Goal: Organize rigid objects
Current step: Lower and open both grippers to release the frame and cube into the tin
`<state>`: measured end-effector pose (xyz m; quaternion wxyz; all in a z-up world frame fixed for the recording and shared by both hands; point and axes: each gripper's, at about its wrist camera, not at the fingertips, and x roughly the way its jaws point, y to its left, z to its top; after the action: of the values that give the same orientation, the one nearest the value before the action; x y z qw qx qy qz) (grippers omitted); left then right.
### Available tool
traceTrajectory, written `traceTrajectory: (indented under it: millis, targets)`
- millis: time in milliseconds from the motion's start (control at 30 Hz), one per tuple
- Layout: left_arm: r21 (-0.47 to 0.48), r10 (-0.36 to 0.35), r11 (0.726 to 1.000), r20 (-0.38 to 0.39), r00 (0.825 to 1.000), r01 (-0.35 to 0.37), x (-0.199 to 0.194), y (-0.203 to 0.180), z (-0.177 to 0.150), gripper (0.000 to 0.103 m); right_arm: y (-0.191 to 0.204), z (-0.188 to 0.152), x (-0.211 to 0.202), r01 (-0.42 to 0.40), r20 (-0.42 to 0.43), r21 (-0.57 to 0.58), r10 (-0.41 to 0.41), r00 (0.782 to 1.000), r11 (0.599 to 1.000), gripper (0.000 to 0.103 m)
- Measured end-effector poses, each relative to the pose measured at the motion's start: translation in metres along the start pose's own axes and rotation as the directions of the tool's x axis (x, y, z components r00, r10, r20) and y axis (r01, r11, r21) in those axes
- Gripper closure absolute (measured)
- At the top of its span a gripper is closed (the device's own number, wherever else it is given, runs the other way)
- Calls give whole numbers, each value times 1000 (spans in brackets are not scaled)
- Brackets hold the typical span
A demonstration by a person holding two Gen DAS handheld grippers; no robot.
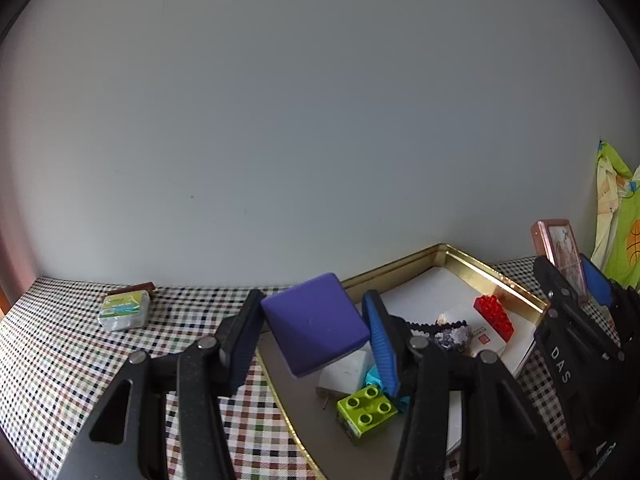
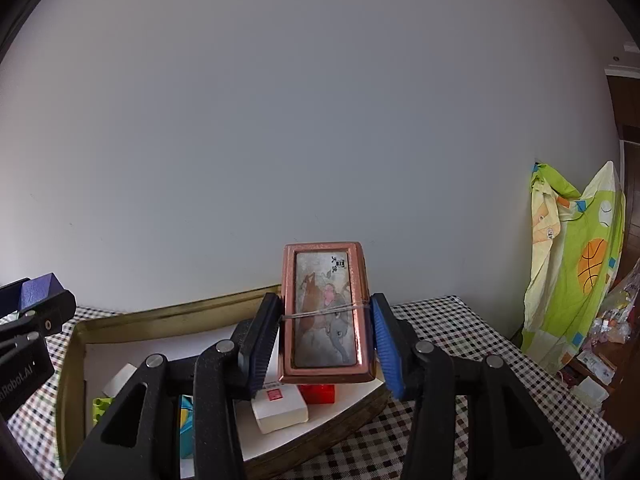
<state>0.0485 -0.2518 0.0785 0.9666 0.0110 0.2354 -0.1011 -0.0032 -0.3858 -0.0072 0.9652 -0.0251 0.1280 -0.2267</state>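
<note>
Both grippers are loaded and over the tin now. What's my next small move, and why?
Probably lower the left gripper and set its purple box on the bare patch of the gold tray near the green brick. It hangs tilted above that spot, while the right gripper holds the pink framed box over the red brick.

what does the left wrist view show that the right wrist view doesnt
Only the left wrist view shows a small green-labelled box lying on the checked tablecloth, and the top of the purple box held in the left tongs.

Only the right wrist view shows the picture on the pink box held in the right tongs.

Both show the gold tray, the red brick and the green brick.
</note>
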Motion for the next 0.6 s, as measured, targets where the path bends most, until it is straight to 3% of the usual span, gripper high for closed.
traceTrajectory:
  millis: [600]
  targets:
    - [24,-6,1000,-65,998,7,32,-25,-10,53,9,-11,44,-70,-129,-47,63,990,996,54]
